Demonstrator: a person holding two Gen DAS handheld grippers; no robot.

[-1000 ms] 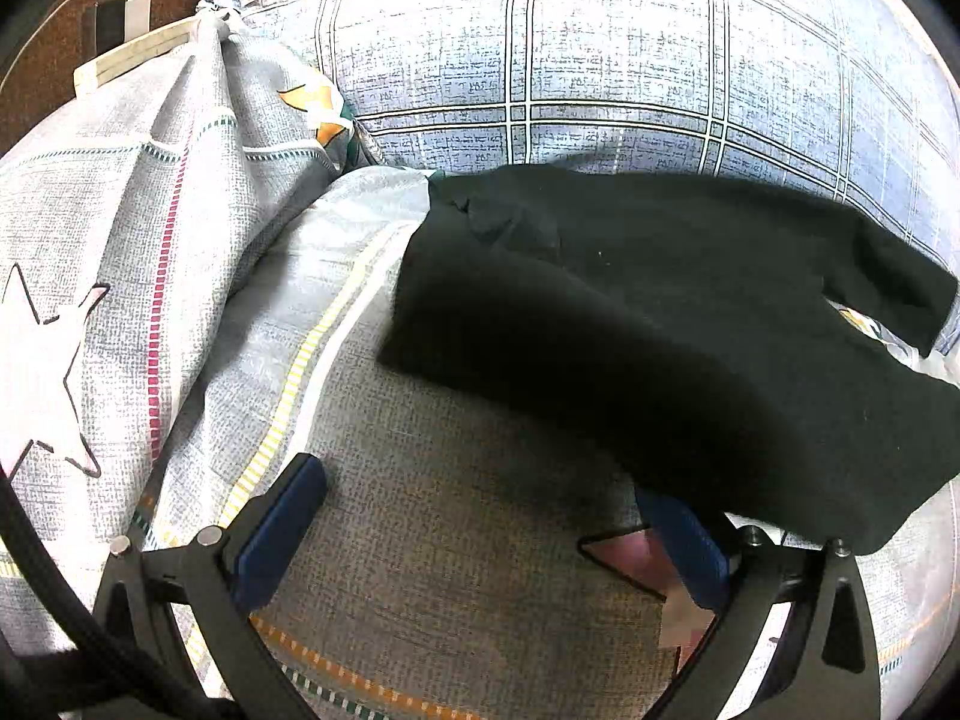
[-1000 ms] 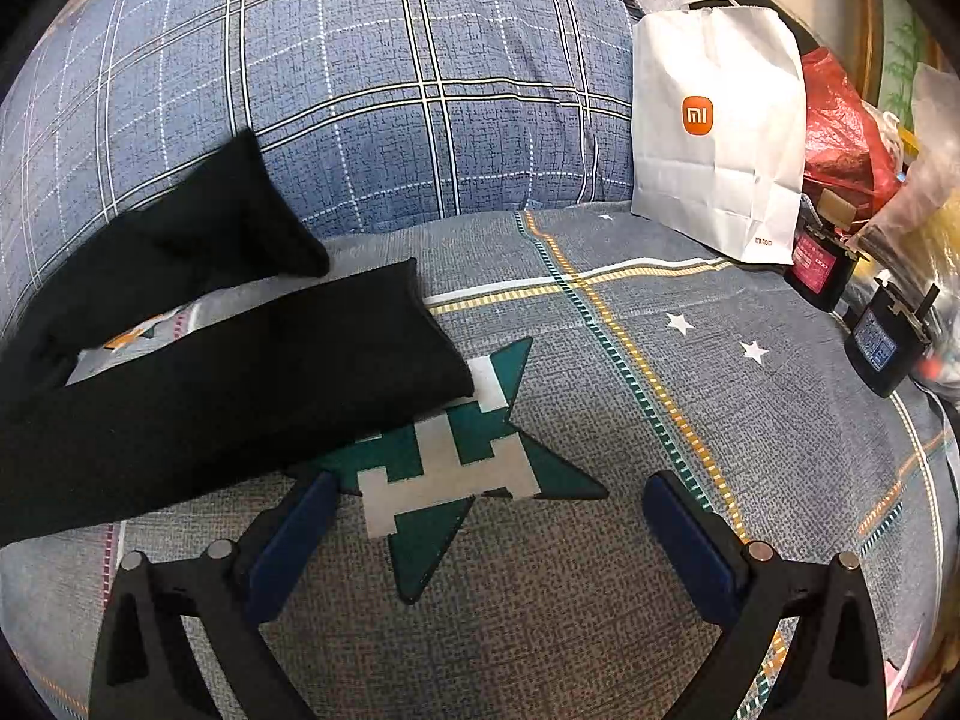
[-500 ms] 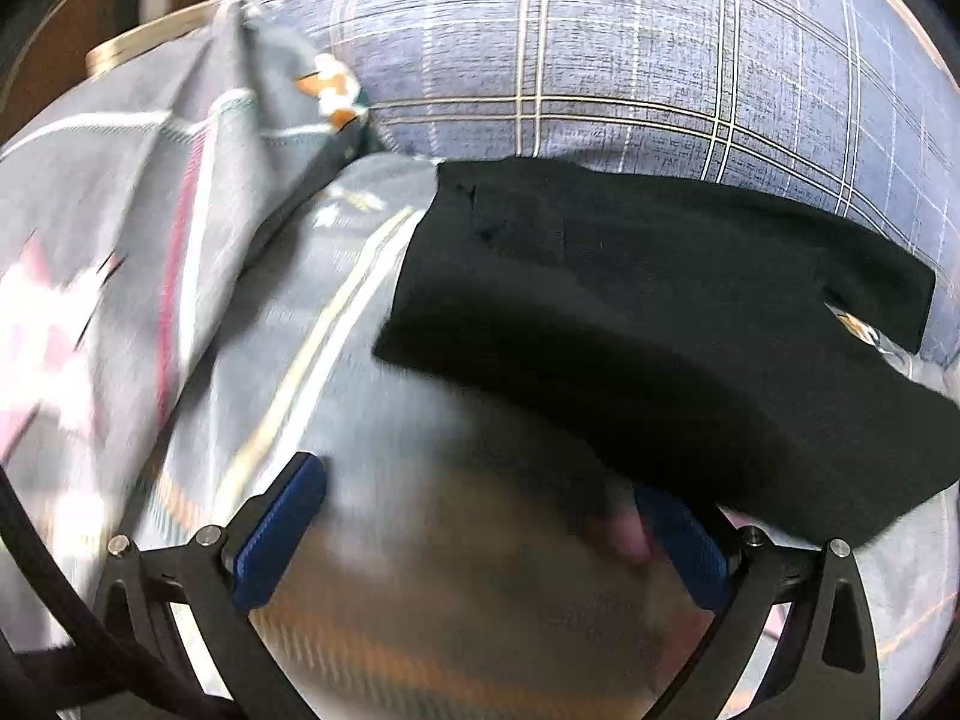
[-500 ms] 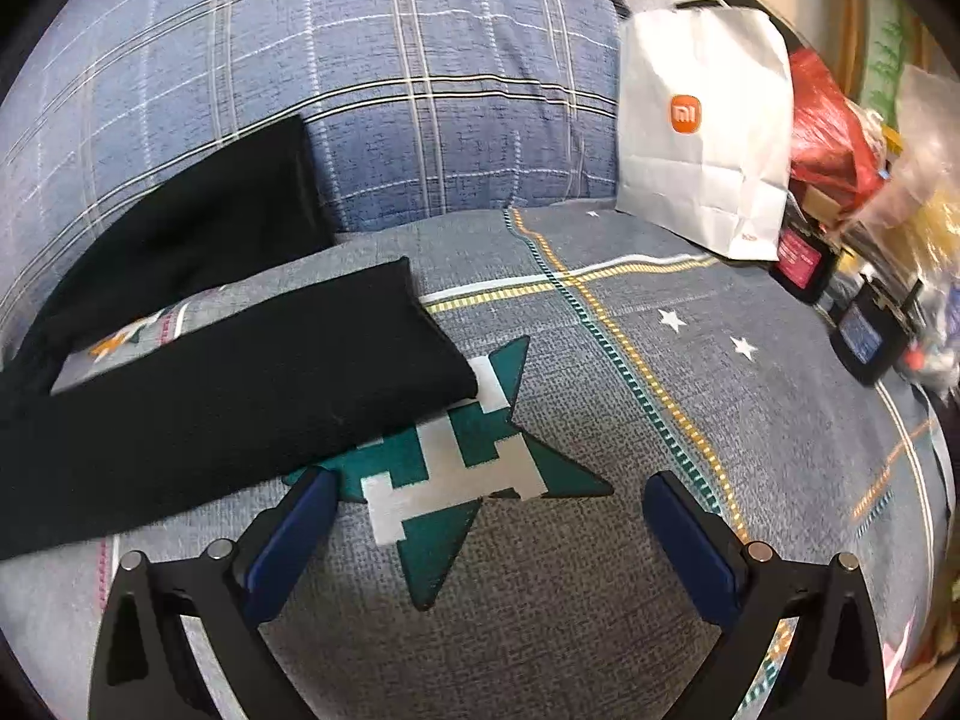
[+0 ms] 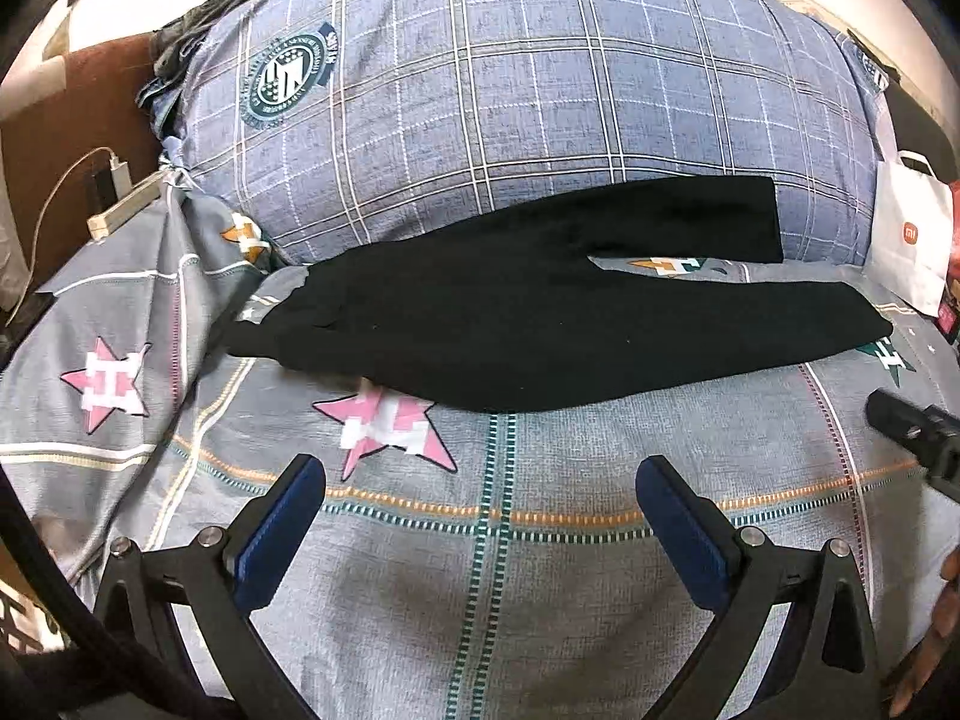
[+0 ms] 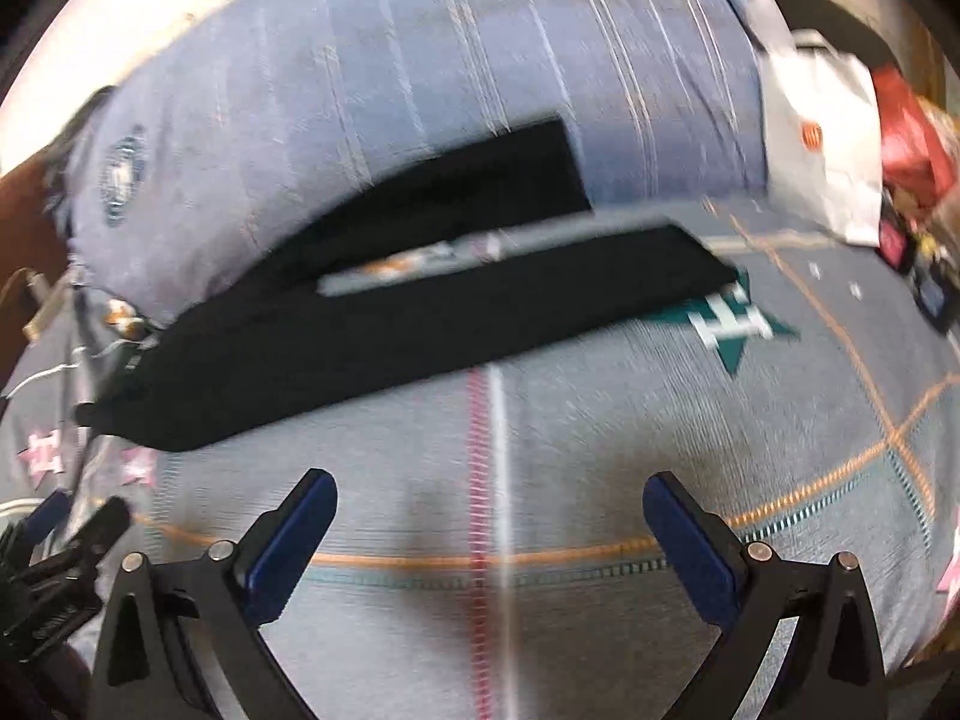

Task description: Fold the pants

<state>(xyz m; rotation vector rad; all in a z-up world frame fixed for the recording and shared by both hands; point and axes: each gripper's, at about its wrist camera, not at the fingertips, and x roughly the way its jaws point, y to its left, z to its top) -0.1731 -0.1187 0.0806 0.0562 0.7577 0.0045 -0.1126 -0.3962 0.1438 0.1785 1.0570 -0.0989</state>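
Observation:
Black pants (image 5: 510, 324) lie spread flat on the grey star-patterned bedspread (image 5: 480, 570), waistband at the left, both legs running right; the far leg rests against the blue plaid pillow. They also show, blurred, in the right wrist view (image 6: 372, 324). My left gripper (image 5: 480, 516) is open and empty, held back from the near edge of the pants. My right gripper (image 6: 489, 531) is open and empty, also short of the pants. The right gripper's tip shows at the right edge of the left wrist view (image 5: 912, 426).
A large blue plaid pillow (image 5: 510, 102) lies behind the pants. A white paper bag (image 5: 912, 246) and red items (image 6: 912, 138) stand at the right. A charger and power strip (image 5: 120, 204) sit at the left on a brown surface.
Both grippers have pulled back and up from the pants, so the whole garment is now in view. The right wrist view is motion-blurred. The pants have not moved.

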